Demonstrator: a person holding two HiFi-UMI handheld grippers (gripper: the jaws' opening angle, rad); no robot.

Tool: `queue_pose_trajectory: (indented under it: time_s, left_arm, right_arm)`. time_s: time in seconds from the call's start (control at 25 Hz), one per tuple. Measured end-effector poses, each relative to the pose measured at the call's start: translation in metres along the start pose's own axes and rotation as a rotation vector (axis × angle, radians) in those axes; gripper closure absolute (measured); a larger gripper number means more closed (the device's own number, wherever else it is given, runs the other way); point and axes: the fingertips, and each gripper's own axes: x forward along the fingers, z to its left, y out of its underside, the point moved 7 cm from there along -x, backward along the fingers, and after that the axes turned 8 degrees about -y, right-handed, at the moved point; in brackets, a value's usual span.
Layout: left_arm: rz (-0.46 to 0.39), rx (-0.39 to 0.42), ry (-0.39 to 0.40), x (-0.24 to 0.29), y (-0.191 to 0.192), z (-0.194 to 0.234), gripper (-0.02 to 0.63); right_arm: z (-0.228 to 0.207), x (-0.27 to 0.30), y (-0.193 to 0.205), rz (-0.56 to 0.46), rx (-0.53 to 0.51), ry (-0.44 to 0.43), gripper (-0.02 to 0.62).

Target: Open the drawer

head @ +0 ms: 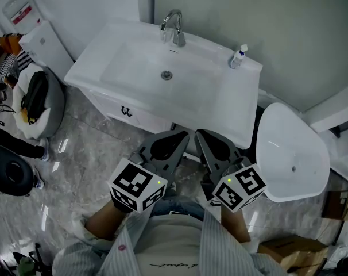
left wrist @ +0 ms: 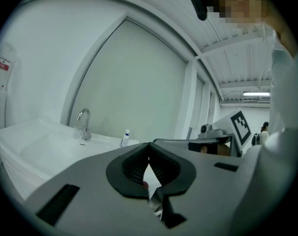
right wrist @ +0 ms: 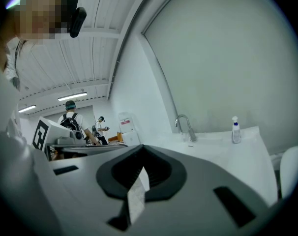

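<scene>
The white vanity (head: 231, 117) carries a drawer front (head: 140, 119) with a small dark handle (head: 126, 111); the drawer looks closed. My left gripper (head: 182, 135) and right gripper (head: 200, 133) are held side by side in front of the vanity, to the right of the handle and apart from it. Both point at the cabinet front. In the left gripper view the left gripper (left wrist: 149, 144) has its jaws meeting at the tip with nothing between them. My right gripper (right wrist: 141, 147) is likewise shut and empty. The drawer is hidden in both gripper views.
A faucet (head: 174, 27) and a soap bottle (head: 238, 56) stand on the basin. A white toilet (head: 292, 154) is close at the right. A cushioned seat with a black bag (head: 36, 99) is at the left, beside a person (head: 13, 168). Cardboard boxes (head: 289, 250) lie at the lower right.
</scene>
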Motion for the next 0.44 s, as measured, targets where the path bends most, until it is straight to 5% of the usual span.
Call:
queue_pose_trajectory:
  time_s: [0.44]
  left_arm:
    - [-0.005, 0.054, 0.042, 0.0056, -0.0030, -0.0007, 0.589]
  right_arm:
    - [-0.0012, 0.0008, -0.0056, 0.008, -0.019, 0.004, 0.588]
